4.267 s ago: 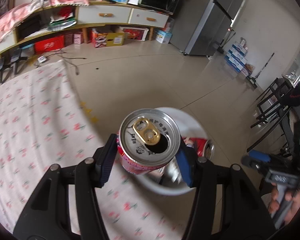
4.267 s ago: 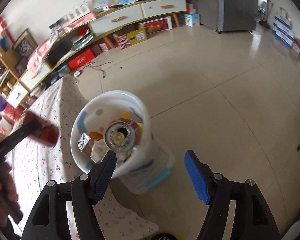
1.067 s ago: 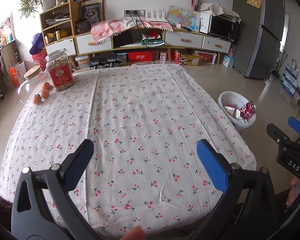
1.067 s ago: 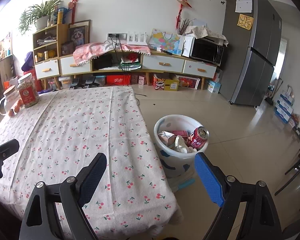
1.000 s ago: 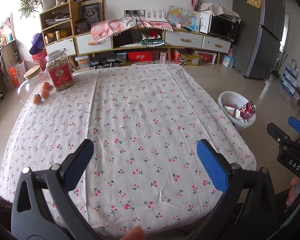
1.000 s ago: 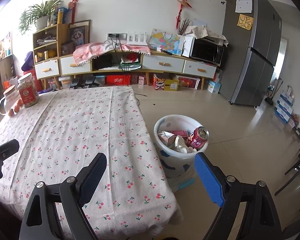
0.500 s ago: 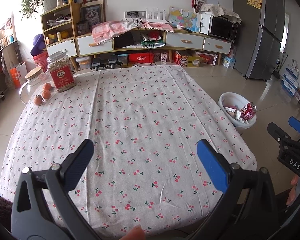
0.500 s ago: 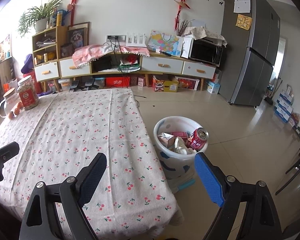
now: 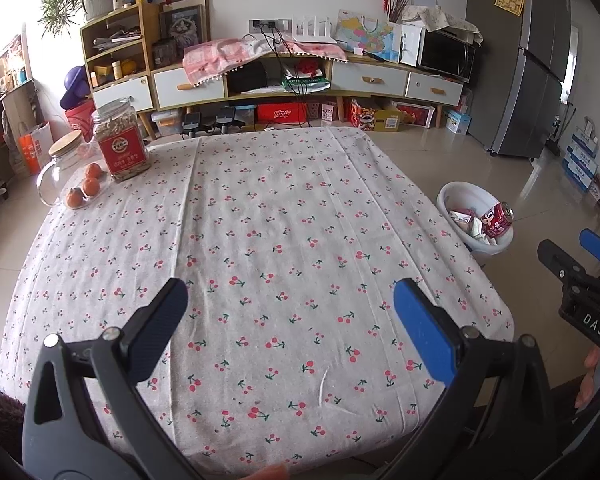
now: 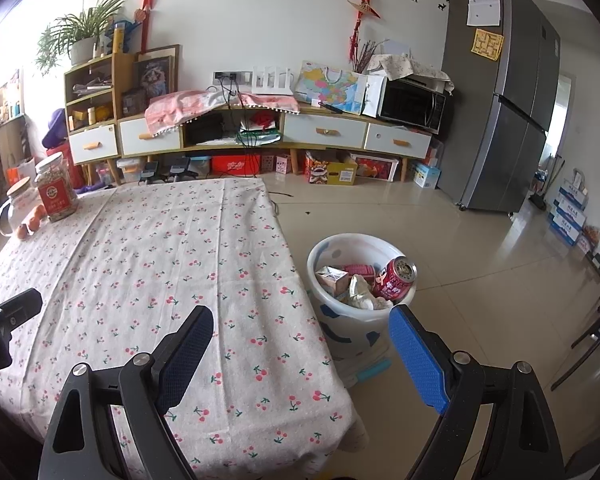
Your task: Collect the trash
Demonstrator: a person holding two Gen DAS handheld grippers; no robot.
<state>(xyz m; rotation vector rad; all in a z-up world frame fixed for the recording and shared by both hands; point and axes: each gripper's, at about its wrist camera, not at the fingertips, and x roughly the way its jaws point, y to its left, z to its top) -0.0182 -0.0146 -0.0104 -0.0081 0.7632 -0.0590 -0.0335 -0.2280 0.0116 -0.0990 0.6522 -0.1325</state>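
Both tools had pulled back from the bin since I dropped the can.
My left tool (image 9: 290,316) and right tool (image 10: 300,346) gaped wide, holding nothing; the red can (image 10: 394,279) lay in the white bin (image 10: 342,322) beside the counter (image 9: 260,232).

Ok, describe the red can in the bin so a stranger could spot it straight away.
On the floor beside the cherry-print tablecloth table stands a white plastic bin. Leaning at its right rim is the red aluminium drink can, the only round metal item among crumpled paper and cartons.
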